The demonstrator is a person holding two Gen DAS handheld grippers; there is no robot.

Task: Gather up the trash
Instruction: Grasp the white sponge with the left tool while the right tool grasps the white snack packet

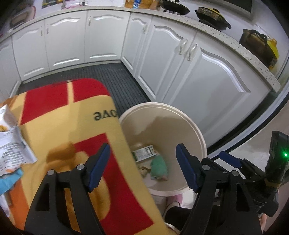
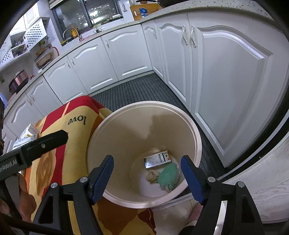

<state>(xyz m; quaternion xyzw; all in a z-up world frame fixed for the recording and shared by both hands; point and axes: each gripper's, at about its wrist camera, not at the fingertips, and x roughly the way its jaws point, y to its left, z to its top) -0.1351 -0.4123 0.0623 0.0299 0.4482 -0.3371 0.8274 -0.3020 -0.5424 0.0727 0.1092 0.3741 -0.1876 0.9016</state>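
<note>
A cream round trash bin [image 2: 196,137] stands on the floor beside a table covered with a red and yellow cloth [image 2: 75,126]. Inside the bin lie a small carton [image 2: 157,159], a green crumpled piece [image 2: 168,176] and a beige crumpled scrap [image 2: 151,178]. My right gripper [image 2: 147,178] is open and empty, directly above the bin's mouth. My left gripper [image 1: 142,165] is open and empty, straddling the cloth's edge and the bin [image 1: 196,130]. White wrappers and packaging [image 1: 12,144] lie on the cloth at the left; they also show in the right wrist view [image 2: 27,135].
White kitchen cabinets [image 2: 216,72] run behind and to the right of the bin. A dark ribbed mat [image 2: 140,90] covers the floor. Pots [image 1: 211,16] sit on the counter above. The left gripper's body [image 2: 34,148] shows at the left of the right wrist view.
</note>
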